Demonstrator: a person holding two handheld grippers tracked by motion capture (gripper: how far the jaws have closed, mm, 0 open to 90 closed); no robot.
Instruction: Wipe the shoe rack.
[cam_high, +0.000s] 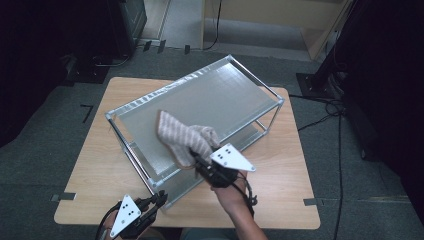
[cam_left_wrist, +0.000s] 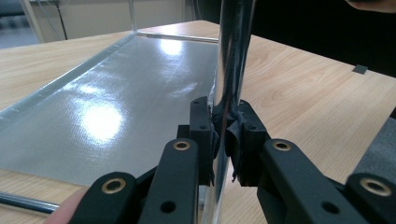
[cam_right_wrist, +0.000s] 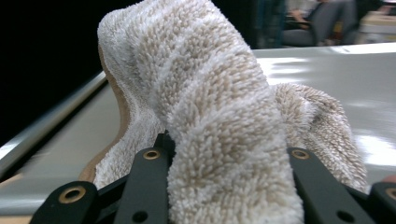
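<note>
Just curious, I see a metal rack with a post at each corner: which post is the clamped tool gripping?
The near-left corner post, nearest the person. The left tool is shut on it; the other posts stand free while the right tool holds a striped towel.

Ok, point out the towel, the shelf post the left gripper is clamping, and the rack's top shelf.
towel (cam_high: 186, 136): high view, middle of the striped cloth.
shelf post (cam_left_wrist: 232, 60): left gripper view, shiny tube above the jaws.
top shelf (cam_high: 220, 97): high view, bare grey surface.

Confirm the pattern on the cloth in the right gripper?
Beige and white stripes on the cloth, fluffy terry; clearest in the right gripper view.
</note>
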